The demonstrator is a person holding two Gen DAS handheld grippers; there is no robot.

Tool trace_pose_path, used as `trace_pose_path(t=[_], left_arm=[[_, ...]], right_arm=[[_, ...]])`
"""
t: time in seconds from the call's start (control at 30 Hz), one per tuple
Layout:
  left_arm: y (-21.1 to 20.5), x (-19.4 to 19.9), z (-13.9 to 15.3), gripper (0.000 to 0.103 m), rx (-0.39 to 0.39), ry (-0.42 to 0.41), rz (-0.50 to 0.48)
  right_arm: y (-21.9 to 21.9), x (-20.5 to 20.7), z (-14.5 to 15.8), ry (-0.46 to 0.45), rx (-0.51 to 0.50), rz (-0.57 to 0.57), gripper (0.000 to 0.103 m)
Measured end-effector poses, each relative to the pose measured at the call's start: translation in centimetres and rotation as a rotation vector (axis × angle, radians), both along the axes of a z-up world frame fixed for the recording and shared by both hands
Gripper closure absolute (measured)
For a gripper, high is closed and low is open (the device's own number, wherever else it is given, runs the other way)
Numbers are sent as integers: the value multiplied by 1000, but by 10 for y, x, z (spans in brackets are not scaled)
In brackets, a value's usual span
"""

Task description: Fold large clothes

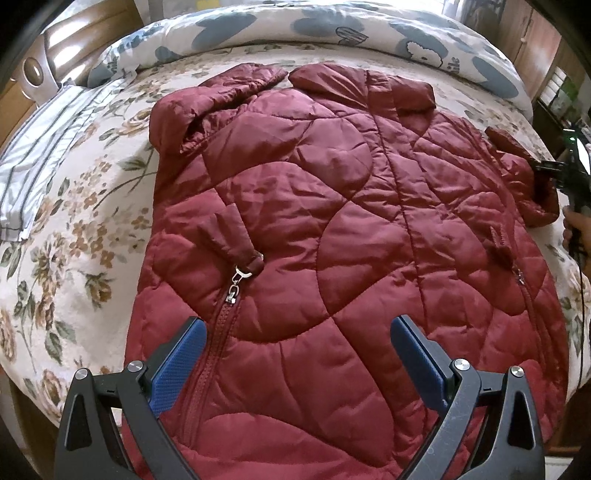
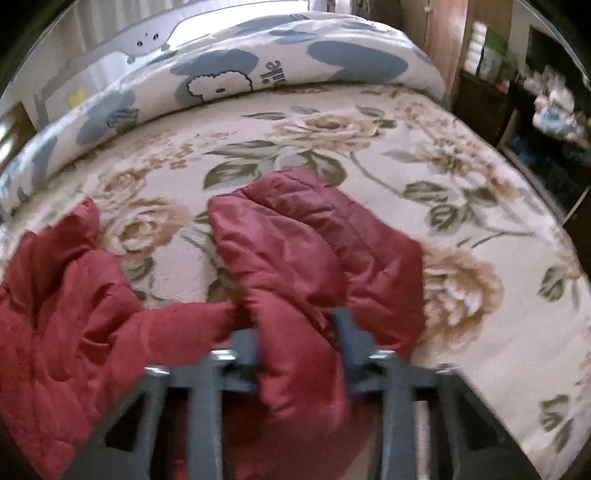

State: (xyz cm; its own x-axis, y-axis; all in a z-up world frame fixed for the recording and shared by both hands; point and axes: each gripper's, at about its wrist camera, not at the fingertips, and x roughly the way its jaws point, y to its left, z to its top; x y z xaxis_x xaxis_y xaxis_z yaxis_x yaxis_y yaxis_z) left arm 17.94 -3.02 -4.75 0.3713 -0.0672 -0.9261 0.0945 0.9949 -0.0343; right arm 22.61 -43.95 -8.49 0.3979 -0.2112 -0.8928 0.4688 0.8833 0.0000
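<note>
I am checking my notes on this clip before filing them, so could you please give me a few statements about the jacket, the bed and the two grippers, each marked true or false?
1. The red quilted jacket lies spread on a floral bedspread. True.
2. The left gripper is clamped on the jacket's hem. False: its blue pads stand wide apart above the jacket, gripping nothing.
3. The right gripper is closed on the jacket's sleeve. True.
4. The jacket's front zipper is fully open. False: the front lies closed along its centre line.
5. A blue and white duvet lies rolled along the far side of the bed. True.
</note>
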Motion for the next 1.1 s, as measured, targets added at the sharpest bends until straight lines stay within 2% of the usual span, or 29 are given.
trace_pose_path(t=[0.07,0.2,0.37,0.5,0.63,0.87,1.1], left_arm=[[1,2,-3,3,-6,9,3],[2,4,-7,3,-19,13,5],[3,2,-9,3,-26,11,3],[7,-2,-9,3,-41,11,6],[14,-5,-10,3,-67,16,6],[34,-1,-8,3,-170,25,6],[61,25,-3,3,-304,36,19]], right_arm=[[5,-4,7,-36,11,12,86],[24,-15,28,-112,59,67,87],[66,-29,52,-175,122,166,87],[108,-41,61,-193,192,247,87],[151,-52,61,-193,264,337,87],[219,-52,48,-157,349,496,87],[275,-46,28,-119,359,672,87]])
